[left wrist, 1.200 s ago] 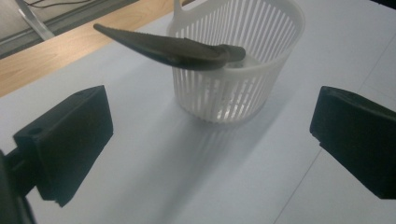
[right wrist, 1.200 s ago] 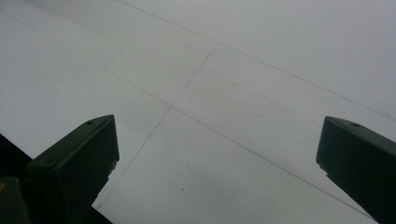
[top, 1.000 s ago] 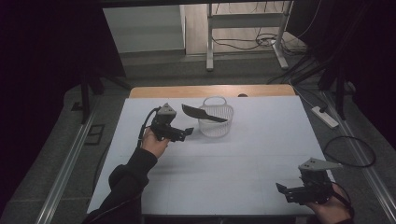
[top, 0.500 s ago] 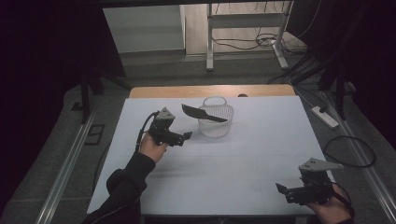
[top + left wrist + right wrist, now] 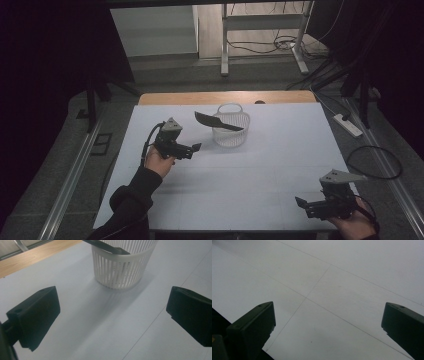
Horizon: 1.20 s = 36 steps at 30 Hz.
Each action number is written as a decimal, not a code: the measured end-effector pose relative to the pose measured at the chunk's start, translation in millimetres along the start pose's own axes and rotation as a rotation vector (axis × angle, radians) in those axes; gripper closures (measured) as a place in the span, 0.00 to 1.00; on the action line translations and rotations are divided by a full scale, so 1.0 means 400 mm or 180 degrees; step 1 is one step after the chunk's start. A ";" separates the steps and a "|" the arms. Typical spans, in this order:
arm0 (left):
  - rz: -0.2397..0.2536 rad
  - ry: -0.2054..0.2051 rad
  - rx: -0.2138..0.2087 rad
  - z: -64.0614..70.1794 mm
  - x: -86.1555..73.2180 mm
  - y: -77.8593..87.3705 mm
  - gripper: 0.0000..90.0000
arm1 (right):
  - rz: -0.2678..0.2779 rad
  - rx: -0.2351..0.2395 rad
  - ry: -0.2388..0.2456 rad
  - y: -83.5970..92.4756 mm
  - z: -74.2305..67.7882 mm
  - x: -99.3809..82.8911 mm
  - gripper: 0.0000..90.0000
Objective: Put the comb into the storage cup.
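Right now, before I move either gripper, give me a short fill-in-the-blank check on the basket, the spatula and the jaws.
1. The black spatula rests across the rim of the white ____.
2. The left gripper has its jaws ____ and holds nothing.
3. The basket stands ____ on the table.
4. The right gripper is at the table's ____ edge.

Missing words: basket; open; upright; near

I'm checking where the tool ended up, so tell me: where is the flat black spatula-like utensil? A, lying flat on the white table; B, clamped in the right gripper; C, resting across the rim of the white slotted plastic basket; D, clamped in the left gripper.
C: the flat black spatula-like utensil lies tilted across the rim of the white slotted plastic basket, and the left gripper is open beside it.
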<state>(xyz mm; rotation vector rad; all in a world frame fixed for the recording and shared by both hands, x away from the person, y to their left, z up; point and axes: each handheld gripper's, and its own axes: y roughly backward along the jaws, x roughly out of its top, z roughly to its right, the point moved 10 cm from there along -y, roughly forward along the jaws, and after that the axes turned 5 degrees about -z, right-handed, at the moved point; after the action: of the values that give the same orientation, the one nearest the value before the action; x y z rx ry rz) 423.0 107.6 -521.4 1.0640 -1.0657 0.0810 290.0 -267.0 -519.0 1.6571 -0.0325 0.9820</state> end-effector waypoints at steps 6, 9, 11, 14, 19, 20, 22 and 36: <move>0.0019 0.0039 -0.0002 0.002 -0.005 0.020 0.00 | 0.0007 0.0000 0.0006 0.000 0.000 0.000 0.00; 0.0029 0.0032 0.0005 0.004 -0.008 0.030 0.00 | 0.0008 0.0003 0.0003 0.001 0.000 0.000 0.00; 0.0035 0.0026 0.0003 0.007 -0.010 0.035 0.00 | 0.0005 0.0002 0.0003 0.001 0.000 0.000 0.00; 0.0032 0.0020 0.0012 0.010 -0.016 0.043 0.00 | 0.0008 0.0000 -0.0002 0.001 0.000 0.000 0.00; 0.0030 0.0024 -0.0006 0.017 -0.025 0.052 0.00 | 0.0005 -0.0003 -0.0001 0.000 0.000 0.000 0.00; 0.0028 0.0025 -0.0007 0.019 -0.027 0.054 0.00 | 0.0006 -0.0002 -0.0003 0.000 0.000 0.001 0.00; 0.0023 0.0022 -0.0004 0.022 -0.029 0.058 0.00 | 0.0005 -0.0004 0.0001 0.000 0.000 0.000 0.00; 0.0067 0.0036 -0.0008 0.032 -0.040 0.081 0.00 | 0.0004 0.0023 0.0017 0.000 -0.003 0.000 0.00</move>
<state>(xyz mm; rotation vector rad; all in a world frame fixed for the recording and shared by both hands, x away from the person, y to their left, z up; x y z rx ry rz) 389.0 122.0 -510.6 1.0490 -1.0666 0.1024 289.4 -266.0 -518.8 1.6613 -0.0264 0.9887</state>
